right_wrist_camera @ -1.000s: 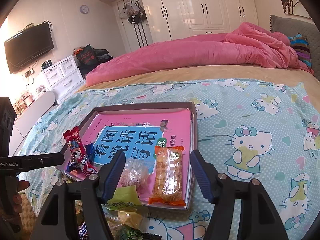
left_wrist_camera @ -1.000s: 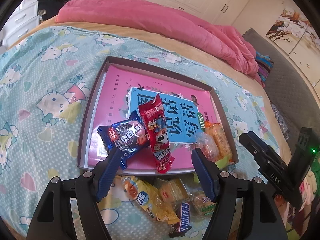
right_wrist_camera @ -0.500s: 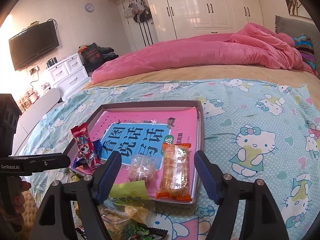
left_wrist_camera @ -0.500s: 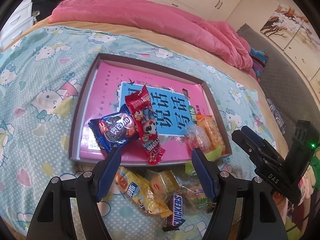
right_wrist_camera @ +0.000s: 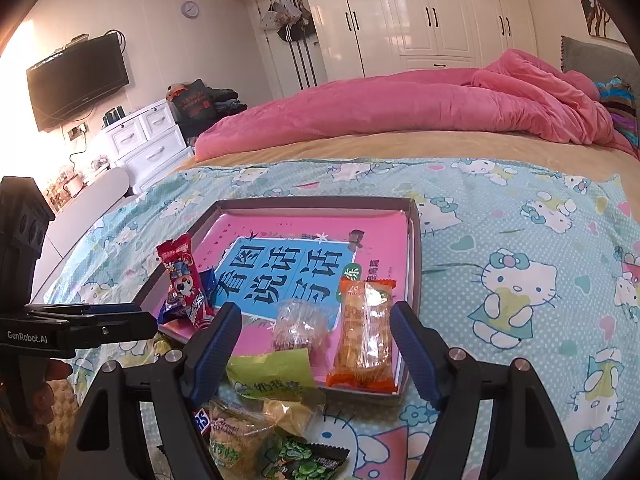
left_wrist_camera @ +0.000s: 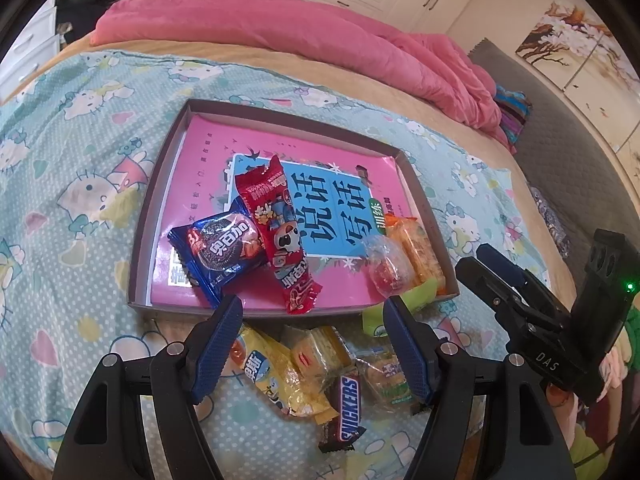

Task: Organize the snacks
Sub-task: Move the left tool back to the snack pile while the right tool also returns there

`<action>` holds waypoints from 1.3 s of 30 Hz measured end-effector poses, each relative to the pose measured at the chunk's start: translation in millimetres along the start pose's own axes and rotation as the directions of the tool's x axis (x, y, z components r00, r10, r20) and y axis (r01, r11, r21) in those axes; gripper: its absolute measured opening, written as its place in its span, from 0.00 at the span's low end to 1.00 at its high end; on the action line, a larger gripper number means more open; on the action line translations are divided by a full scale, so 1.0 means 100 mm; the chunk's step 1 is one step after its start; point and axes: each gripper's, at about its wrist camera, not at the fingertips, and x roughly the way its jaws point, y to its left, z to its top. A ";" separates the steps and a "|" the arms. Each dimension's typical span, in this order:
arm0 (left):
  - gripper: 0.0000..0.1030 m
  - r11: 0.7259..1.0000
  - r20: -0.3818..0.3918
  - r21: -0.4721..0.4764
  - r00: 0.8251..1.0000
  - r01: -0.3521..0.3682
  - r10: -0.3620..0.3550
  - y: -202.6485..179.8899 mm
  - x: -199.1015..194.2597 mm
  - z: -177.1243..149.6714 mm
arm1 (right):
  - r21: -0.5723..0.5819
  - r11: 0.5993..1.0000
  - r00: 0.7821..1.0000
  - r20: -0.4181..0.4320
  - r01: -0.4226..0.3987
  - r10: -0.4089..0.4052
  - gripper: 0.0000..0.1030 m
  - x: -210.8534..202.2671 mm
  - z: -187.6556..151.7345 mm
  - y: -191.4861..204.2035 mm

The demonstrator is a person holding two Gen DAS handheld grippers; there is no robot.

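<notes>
A shallow brown tray lined with a pink book lies on the bed. It holds a blue Oreo pack, a red snack packet, a clear-wrapped candy and an orange cracker pack. A green packet hangs over the near rim. Loose snacks lie before the tray, among them a yellow pack and a Snickers bar. My left gripper hovers open above this pile, holding nothing. My right gripper stands open just short of the orange cracker pack and candy, empty.
A rumpled pink duvet covers the far half of the bed. The patterned sheet right of the tray is bare. White drawers and a wall TV stand left. The left gripper shows at the left edge.
My right gripper's jaws have spread wider and it has drawn back a little from the tray. The left view now shows more of the loose pile; its jaws are unchanged.
</notes>
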 end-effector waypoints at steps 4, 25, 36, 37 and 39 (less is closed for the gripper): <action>0.72 1.000 -0.011 0.008 1.000 0.005 -0.004 -0.02 0.00 -0.02 | -0.003 1.000 1.000 -0.002 -0.007 0.007 0.74 -0.02 -0.01 0.02; 0.75 0.999 -0.027 0.041 1.000 -0.006 0.007 -0.07 0.01 -0.11 | -0.054 0.998 0.996 -0.087 -0.036 0.032 0.80 0.04 -0.16 0.22; 0.75 1.000 -0.035 0.021 0.999 0.007 -0.006 -0.01 -0.02 -0.13 | -0.071 0.997 0.993 -0.110 -0.041 0.033 0.81 0.04 -0.24 0.33; 0.75 1.000 -0.035 0.019 0.999 0.008 -0.007 -0.01 -0.03 -0.13 | -0.072 0.996 0.993 -0.110 -0.042 0.034 0.81 0.03 -0.24 0.34; 0.75 1.000 -0.036 0.019 0.999 0.009 -0.008 -0.01 -0.03 -0.14 | -0.072 0.996 0.993 -0.111 -0.045 0.036 0.81 0.02 -0.25 0.35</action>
